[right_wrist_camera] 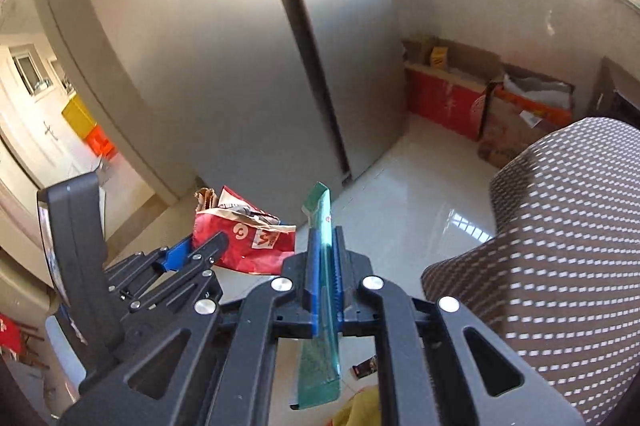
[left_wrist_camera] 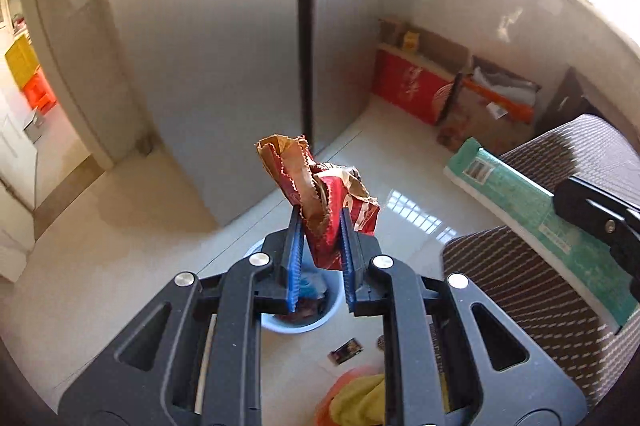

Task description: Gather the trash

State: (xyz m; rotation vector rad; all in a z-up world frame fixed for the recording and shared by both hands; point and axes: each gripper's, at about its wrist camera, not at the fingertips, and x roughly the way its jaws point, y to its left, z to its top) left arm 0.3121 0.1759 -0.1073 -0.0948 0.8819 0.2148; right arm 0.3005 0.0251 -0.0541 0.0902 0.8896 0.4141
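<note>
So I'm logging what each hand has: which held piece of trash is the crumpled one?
The red paper bag in the left hand-held gripper; the right hand-held gripper's green packet is flat.

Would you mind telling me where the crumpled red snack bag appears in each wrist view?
Left wrist: crumpled red snack bag at centre, clamped in the left tongs.
Right wrist: the bag sits left of centre, beside the green packet in the right tongs.
Shared landmark: the refrigerator.

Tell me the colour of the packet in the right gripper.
Green packet, seen best in the left wrist view.
</note>
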